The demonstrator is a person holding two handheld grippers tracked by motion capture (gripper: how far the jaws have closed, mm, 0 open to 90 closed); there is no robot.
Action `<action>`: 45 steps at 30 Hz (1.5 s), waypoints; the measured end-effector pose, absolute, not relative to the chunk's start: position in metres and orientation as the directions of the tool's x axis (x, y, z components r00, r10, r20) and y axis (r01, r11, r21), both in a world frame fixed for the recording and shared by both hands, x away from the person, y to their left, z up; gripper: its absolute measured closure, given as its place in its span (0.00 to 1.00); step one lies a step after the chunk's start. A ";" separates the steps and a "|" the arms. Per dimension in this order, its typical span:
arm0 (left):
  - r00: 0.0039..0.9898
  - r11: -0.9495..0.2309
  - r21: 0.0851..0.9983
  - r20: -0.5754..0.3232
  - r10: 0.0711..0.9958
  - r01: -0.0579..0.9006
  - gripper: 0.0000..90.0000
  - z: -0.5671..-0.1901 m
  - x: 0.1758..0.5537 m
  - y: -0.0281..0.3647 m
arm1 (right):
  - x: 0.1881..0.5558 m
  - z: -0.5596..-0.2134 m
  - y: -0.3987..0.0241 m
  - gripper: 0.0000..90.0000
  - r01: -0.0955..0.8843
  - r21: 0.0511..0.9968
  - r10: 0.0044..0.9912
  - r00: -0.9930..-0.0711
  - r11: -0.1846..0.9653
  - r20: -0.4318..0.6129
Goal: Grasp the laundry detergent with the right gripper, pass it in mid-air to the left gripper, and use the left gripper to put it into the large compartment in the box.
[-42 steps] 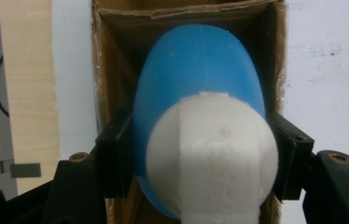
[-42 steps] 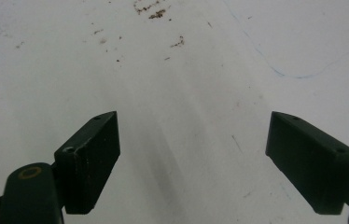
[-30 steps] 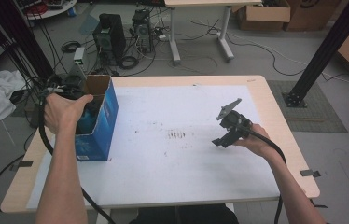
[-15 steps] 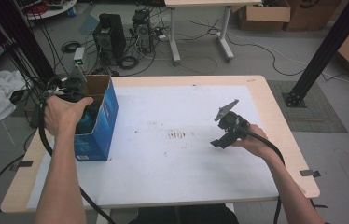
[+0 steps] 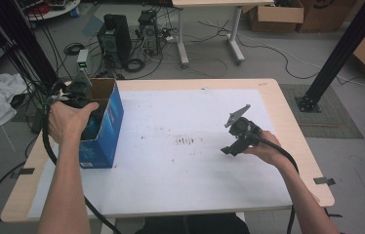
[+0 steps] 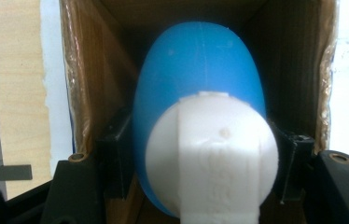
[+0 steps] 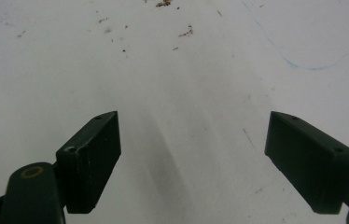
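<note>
Left tool [image 6: 196, 182] pinching blue bottle [image 6: 198, 84] inside cardboard box [image 5: 103, 124]; right tool [image 7: 193, 158] spread above white table [image 5: 180, 146].

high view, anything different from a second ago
Almost nothing visibly changed. The left hand-held gripper stays at the top of the open blue cardboard box, its jaws closed on a blue plastic bottle with a white cap inside it. The right hand-held gripper stays open over the white table covering, at most nudged slightly. The box has not moved.
</note>
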State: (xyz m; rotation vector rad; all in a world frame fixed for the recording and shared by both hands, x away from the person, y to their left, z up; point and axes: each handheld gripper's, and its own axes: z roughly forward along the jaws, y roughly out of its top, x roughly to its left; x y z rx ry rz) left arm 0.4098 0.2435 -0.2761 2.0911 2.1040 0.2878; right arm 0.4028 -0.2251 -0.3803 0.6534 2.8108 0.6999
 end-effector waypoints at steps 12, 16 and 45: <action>-0.009 0.006 0.253 0.013 1.000 0.967 0.42 -0.276 0.409 0.245 | 0.403 -0.380 -0.225 0.20 0.376 0.481 0.457 -0.888 0.792 -0.058; -0.006 0.002 0.253 0.014 1.000 0.967 0.42 -0.277 0.410 0.245 | 0.403 -0.380 -0.225 0.20 0.377 0.480 0.458 -0.887 0.792 -0.058; 0.003 -0.006 0.258 0.015 1.000 0.966 0.36 -0.273 0.407 0.245 | 0.403 -0.382 -0.223 0.20 0.377 0.474 0.454 -0.889 0.796 -0.056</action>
